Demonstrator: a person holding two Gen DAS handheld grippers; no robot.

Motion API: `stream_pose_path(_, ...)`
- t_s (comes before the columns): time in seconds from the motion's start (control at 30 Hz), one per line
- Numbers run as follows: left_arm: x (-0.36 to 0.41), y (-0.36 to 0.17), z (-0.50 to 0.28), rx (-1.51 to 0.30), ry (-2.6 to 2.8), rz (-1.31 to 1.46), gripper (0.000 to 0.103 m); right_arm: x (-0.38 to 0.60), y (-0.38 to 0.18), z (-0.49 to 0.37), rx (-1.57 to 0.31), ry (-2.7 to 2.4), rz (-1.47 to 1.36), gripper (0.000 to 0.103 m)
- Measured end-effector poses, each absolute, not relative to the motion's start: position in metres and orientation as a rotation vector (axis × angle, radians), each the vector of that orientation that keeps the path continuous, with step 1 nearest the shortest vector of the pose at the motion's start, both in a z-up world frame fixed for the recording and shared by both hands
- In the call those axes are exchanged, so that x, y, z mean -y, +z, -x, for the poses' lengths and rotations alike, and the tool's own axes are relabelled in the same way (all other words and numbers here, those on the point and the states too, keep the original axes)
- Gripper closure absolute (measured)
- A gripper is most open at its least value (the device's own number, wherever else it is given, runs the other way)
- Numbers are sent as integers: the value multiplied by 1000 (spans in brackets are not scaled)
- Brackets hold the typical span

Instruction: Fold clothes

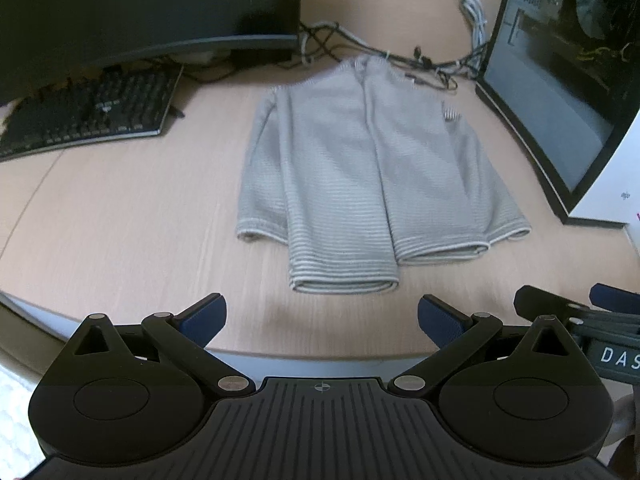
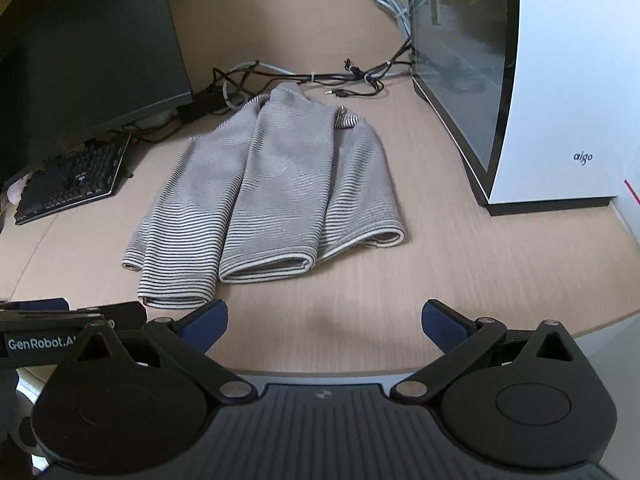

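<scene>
A grey striped knit sweater [image 1: 360, 172] lies flat on the light wooden desk [image 1: 120, 220], both sides folded in over the middle, hem toward me. It also shows in the right wrist view [image 2: 272, 192]. My left gripper [image 1: 322, 320] is open and empty, hovering above the desk's front edge just short of the hem. My right gripper [image 2: 324, 322] is open and empty, also near the front edge, to the right of the left one. The right gripper's tip shows at the right edge of the left wrist view [image 1: 580, 312].
A black keyboard [image 1: 88, 116] and a dark monitor [image 1: 140, 8] stand at the back left. A white PC case with a glass side [image 2: 520, 100] stands at the right. Tangled cables [image 1: 400, 56] lie behind the sweater's collar.
</scene>
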State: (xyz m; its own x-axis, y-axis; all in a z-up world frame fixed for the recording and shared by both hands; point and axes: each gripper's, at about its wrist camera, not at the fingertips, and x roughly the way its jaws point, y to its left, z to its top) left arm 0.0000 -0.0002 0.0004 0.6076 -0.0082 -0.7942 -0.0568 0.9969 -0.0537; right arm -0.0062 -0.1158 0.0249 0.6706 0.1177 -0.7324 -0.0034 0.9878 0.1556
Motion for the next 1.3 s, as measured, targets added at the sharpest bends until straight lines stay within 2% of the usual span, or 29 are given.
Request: stream_pose_path(1.3, 3, -3, 4, -930, 38, 72, 0, 114, 21, 3, -843, 66, -107, 0)
